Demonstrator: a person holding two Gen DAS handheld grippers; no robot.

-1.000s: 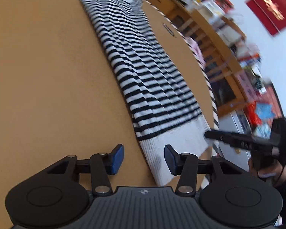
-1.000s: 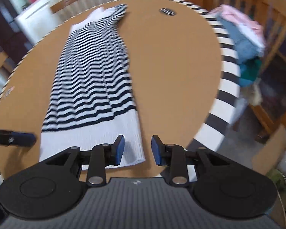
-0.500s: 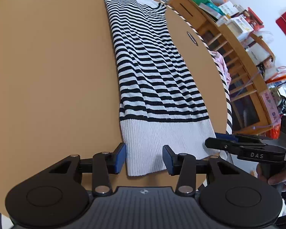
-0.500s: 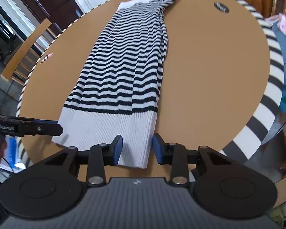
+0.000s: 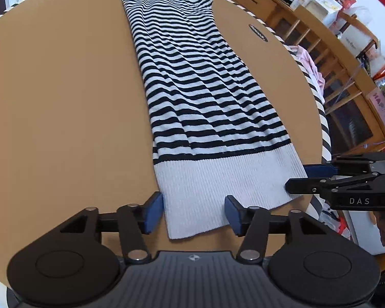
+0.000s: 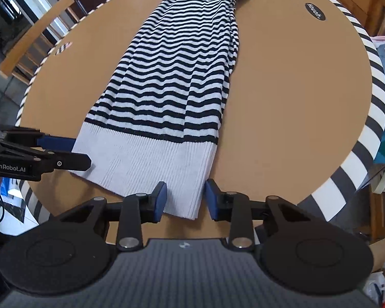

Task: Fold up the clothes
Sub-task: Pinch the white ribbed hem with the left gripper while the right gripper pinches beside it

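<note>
Left gripper opening and right gripper narrowly open straddle the striped garment's hem corners.

A: Round table, brown top, striped black-and-white rim. Black oval label near its far edge.

B: Beyond the table, wooden shelving stacked with boxes. Pink cloth just past the rim. Wooden chair on the table's opposite side.

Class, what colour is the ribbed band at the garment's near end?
Plain white, unstriped, on the ribbed band; the left wrist view shows it best.
</note>
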